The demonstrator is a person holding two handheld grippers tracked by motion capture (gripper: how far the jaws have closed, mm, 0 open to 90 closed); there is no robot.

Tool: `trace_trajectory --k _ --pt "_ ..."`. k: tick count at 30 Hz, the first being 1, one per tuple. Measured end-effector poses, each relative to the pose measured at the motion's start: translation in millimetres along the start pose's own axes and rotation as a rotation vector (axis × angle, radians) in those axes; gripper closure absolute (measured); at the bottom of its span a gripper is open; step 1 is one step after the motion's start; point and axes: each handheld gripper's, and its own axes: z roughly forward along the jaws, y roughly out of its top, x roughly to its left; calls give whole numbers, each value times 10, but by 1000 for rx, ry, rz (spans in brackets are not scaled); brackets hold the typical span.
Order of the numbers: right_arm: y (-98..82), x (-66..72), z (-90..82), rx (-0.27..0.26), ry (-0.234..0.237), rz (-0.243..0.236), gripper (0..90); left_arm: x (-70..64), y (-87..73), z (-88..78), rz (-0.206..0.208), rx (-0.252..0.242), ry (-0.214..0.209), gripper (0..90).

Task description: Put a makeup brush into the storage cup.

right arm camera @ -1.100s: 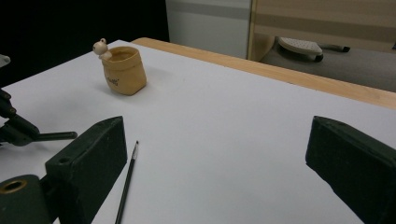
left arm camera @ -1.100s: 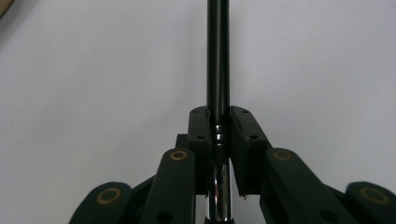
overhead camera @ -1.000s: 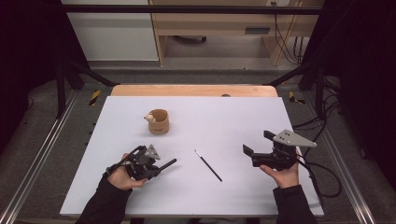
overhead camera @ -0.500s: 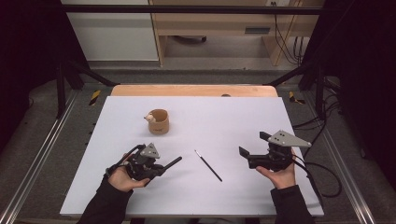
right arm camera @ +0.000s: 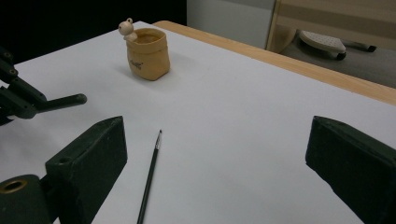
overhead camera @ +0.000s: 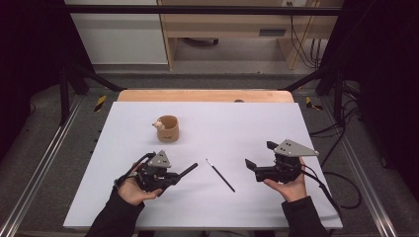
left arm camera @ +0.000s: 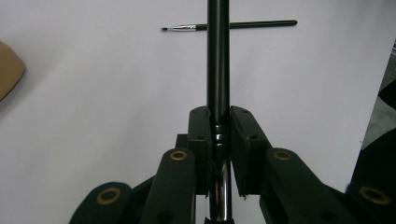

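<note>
Moved since earlier frame: the right gripper (overhead camera: 253, 165) has slid lower and a little nearer the centre of the desk (overhead camera: 316, 197); the left gripper (overhead camera: 180, 174) has kept its place.
Left gripper: clenched on a black pen (left arm camera: 218, 60), the barrel running straight out between the jaws and pointing toward the middle of the desk.
Right gripper: released, jaws standing wide with nothing between them, aimed across the desk at the thin brush (right arm camera: 149, 179).
Thin brush: lies flat on the white desk between the two grippers, apart from both, bristle tip toward the far side.
Cup (overhead camera: 168, 128): tan holder with a small figure on its rim, upright, well beyond the left gripper.
Step in hand: likely the right gripper closing in to pick up the thin brush while the left keeps its pen.
How to do it well: bring the open jaws down astride the handle, across its length; take it near the middle so it stays level; let the lower jaw edges meet the desk before closing, since so slim a handle slips away easily.
</note>
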Motion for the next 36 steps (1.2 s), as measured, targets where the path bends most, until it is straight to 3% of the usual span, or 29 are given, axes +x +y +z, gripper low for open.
trace_trajectory --k 11,18,20,22,30,36 --pt "73 142 56 31 20 -51 60 -19 129 -56 21 -33 -25 790" --pt "173 232 68 55 23 -109 64 -26 236 -73 54 -17 -26 789" --pt "203 260 81 66 28 -126 66 -20 290 -68 65 -13 -43 789" --pt "233 291 95 77 33 -146 66 -16 316 -55 55 -26 -64 789" --pt "308 415 159 123 46 -209 73 -3 385 -38 81 -8 -68 789" --pt "343 462 174 153 56 -246 85 4 444 1 94 0 -93 789"
